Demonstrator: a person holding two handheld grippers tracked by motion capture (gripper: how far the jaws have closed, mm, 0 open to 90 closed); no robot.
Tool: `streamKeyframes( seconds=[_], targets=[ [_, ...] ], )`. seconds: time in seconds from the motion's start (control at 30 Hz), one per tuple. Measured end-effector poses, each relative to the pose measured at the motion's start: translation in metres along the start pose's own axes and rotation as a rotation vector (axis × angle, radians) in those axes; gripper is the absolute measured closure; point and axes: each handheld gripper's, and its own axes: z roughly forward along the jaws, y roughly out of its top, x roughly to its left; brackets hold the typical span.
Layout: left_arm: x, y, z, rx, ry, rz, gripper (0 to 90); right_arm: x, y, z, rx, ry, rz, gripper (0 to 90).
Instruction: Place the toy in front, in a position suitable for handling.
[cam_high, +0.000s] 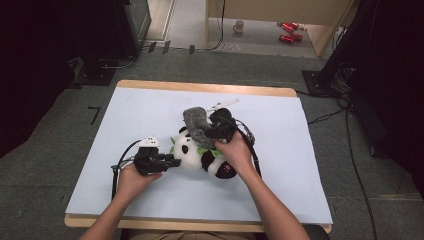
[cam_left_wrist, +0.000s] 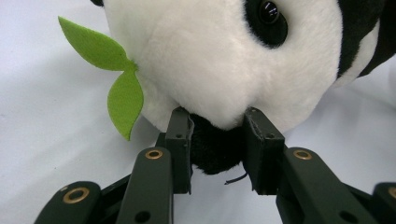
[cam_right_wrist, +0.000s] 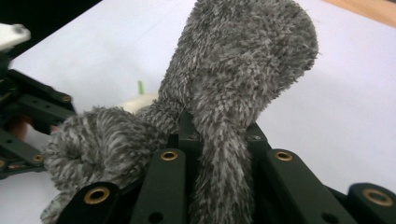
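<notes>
Grey fuzzy cloth (cam_right_wrist: 233, 88) stands pinched between the right gripper (cam_high: 216, 131)'s jaws, clamped narrow on it — one end rises ahead of the jaws, the other droops off to their side. Just below that gripper lies the plush panda (cam_high: 200, 152) on the white table cover (cam_high: 300, 165). The left gripper (cam_left_wrist: 217, 149) grips the panda's black ear between its pads, with the white head right beyond them — and two green felt leaves (cam_left_wrist: 109, 70) off to one side of the jaws.
</notes>
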Motion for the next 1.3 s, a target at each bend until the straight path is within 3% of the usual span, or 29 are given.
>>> streamKeyframes(
  seconds=[0.17, 0.43, 0.6, 0.8, 0.87, 0.97, 1.07, 1.3],
  targets=[
    [0.000, -0.005, 0.000, -0.042, -0.008, 0.008, 66.5, -0.011, -0.003, -0.004, 0.021, -0.060, 0.012, 77.3],
    [-0.005, -0.007, 0.001, -0.066, 0.024, 0.032, 66.3, -0.015, -0.006, -0.010, 0.019, -0.101, -0.002, 77.2],
    [-0.006, -0.006, 0.002, -0.064, 0.020, 0.008, 66.0, -0.020, -0.008, -0.019, -0.002, -0.120, 0.026, 77.5],
    [-0.004, -0.003, 0.003, -0.036, 0.014, 0.002, 65.4, -0.022, -0.009, -0.033, -0.038, -0.185, 0.013, 77.7],
    [-0.005, -0.002, 0.004, -0.029, 0.023, 0.022, 65.2, -0.023, -0.009, -0.039, -0.054, -0.179, 0.035, 77.9],
    [-0.004, -0.002, 0.005, -0.025, 0.023, 0.013, 64.6, -0.024, -0.007, -0.050, -0.093, -0.148, 0.063, 78.0],
    [-0.004, -0.002, 0.006, -0.028, 0.025, 0.018, 64.3, -0.021, -0.003, -0.059, -0.136, -0.094, 0.089, 78.0],
    [-0.006, -0.002, 0.007, -0.045, 0.043, 0.025, 63.9, -0.008, 0.007, -0.056, -0.163, -0.022, 0.068, 78.0]
  ],
)
